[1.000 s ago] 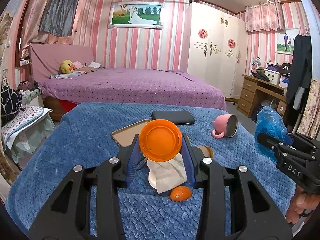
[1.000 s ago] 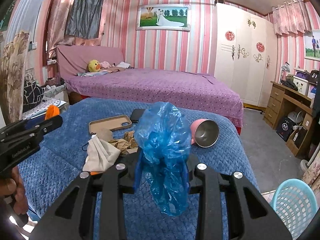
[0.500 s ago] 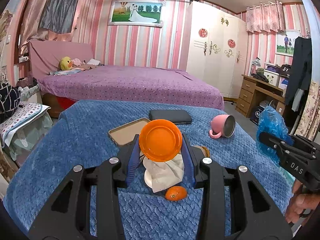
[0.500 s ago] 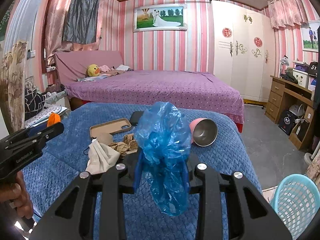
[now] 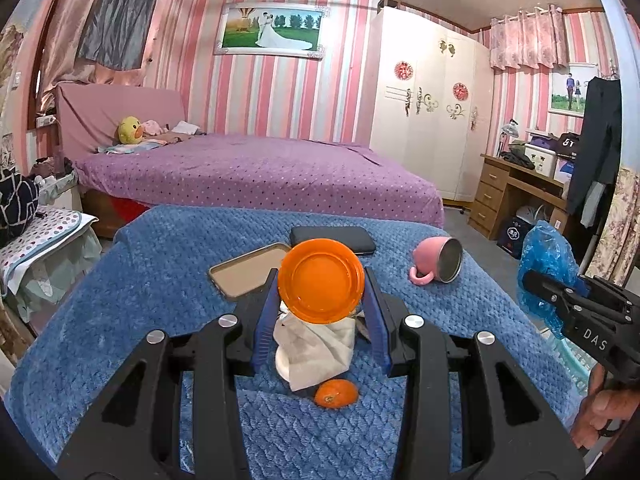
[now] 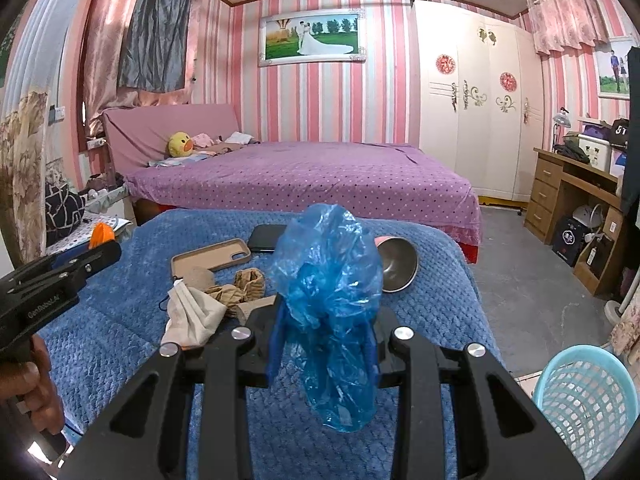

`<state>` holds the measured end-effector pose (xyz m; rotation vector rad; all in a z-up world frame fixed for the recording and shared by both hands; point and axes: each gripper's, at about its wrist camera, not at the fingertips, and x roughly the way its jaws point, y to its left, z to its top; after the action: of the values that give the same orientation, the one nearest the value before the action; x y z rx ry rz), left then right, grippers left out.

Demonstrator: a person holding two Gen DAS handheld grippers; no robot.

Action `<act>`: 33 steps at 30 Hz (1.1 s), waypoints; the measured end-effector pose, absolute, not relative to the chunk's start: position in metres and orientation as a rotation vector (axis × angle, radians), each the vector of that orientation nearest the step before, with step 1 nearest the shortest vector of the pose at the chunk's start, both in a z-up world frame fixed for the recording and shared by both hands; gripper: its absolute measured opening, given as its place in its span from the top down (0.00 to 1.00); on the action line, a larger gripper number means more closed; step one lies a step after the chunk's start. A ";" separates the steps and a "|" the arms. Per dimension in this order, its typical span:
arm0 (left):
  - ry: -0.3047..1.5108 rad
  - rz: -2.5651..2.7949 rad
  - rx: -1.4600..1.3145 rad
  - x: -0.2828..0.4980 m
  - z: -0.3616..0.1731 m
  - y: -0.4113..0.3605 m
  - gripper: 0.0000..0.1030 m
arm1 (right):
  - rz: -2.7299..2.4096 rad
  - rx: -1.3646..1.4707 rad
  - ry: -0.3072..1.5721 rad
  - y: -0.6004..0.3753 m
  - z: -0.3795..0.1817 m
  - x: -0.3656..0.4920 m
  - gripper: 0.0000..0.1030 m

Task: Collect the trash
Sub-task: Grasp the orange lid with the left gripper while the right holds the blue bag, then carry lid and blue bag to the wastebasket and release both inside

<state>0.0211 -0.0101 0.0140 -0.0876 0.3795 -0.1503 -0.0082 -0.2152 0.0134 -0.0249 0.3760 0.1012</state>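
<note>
While both pieces of trash are lifted clear of the blue-blanketed surface (image 5: 140, 280), each stays pinched for carrying: the orange lid (image 5: 321, 281) is clenched between the fingers of the left gripper (image 5: 320, 304), and the crumpled blue plastic bag (image 6: 328, 304) hangs clamped in the right gripper (image 6: 326, 344) (its tail drooping below). Beneath the lid lie a white tissue (image 5: 316, 348) and a tangerine (image 5: 335, 394), apparently next to collect. A light-blue basket (image 6: 584, 400) stands on the floor to the right, the likely destination.

Two wrist views, shared blue bedspread (image 5: 168, 264)
</note>
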 end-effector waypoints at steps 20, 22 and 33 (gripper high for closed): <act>0.378 -0.253 -0.063 0.016 0.026 -0.076 0.62 | -0.097 0.032 0.369 -0.331 0.039 -0.033 0.69; 0.389 -0.262 -0.055 0.017 0.027 -0.086 0.62 | -0.107 0.039 0.366 -0.337 0.041 -0.034 0.69; 0.402 -0.386 -0.030 0.020 0.049 -0.168 0.62 | -0.271 0.092 0.386 -0.411 0.042 -0.050 0.69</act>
<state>0.0197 -0.1681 0.0493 -0.0298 0.4021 -0.3862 -0.0502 -0.4106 0.0416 0.0924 0.3859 -0.2714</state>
